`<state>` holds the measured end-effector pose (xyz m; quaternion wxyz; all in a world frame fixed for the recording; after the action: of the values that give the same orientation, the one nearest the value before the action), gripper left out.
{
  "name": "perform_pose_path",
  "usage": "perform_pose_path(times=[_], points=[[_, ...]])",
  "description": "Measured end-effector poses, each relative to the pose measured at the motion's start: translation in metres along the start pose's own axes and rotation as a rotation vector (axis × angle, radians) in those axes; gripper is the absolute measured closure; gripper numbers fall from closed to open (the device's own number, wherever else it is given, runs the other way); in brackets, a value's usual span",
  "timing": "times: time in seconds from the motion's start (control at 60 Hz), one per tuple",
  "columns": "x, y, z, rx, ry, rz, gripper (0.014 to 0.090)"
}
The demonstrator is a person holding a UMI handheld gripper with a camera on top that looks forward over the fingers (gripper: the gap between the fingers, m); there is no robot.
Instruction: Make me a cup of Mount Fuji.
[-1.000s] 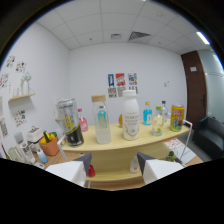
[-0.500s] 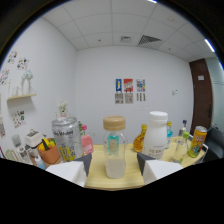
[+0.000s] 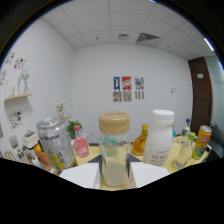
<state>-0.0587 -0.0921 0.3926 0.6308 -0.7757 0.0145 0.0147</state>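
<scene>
A clear glass bottle with a tan lid and white contents in its lower half stands upright between my fingers. My gripper is shut on it: the left pad and right pad press against its two sides. The bottle's base is hidden below the fingers. It is on or just over the pale wooden table; I cannot tell which.
A silver can marked "Water" and a small pink bottle stand left of the held bottle. On its right are an amber squeeze bottle, a tall white bottle, a clear glass and a yellow can.
The gripper has come forward to the tan-lidded bottle, which now looms larger. The fingers have drawn in from a wide gap onto its sides.
</scene>
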Motion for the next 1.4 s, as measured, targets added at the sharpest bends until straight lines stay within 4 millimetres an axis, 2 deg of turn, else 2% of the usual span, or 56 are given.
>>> perform_pose_path(times=[0.117,0.25,0.367,0.467,0.583,0.767,0.867,0.933,1.033,1.117,1.25,1.4], points=[[-0.003,-0.015,-0.019,0.022,-0.01,-0.032,0.0666],[-0.005,-0.033,-0.05,0.058,-0.03,-0.04,0.0667],[-0.008,-0.026,-0.083,0.069,-0.041,-0.041,0.0667],[-0.011,0.003,-0.103,0.051,-0.034,-0.036,0.0668],[-0.012,0.069,-0.112,-0.012,-0.028,-0.024,0.0668],[-0.014,0.185,-0.1,-0.11,-0.024,0.0,0.0668],[-0.017,0.232,-0.093,-0.14,-0.029,0.017,0.0668],[-0.019,0.254,-0.087,-0.145,-0.039,0.052,0.0667],[-0.021,0.275,-0.08,-0.157,-0.063,0.173,0.0668],[-0.021,0.287,-0.076,-0.179,-0.082,0.344,0.0667],[-0.015,0.292,-0.069,-0.181,-0.11,0.648,0.0668],[-0.004,0.286,-0.066,-0.166,-0.146,1.029,0.0668]])
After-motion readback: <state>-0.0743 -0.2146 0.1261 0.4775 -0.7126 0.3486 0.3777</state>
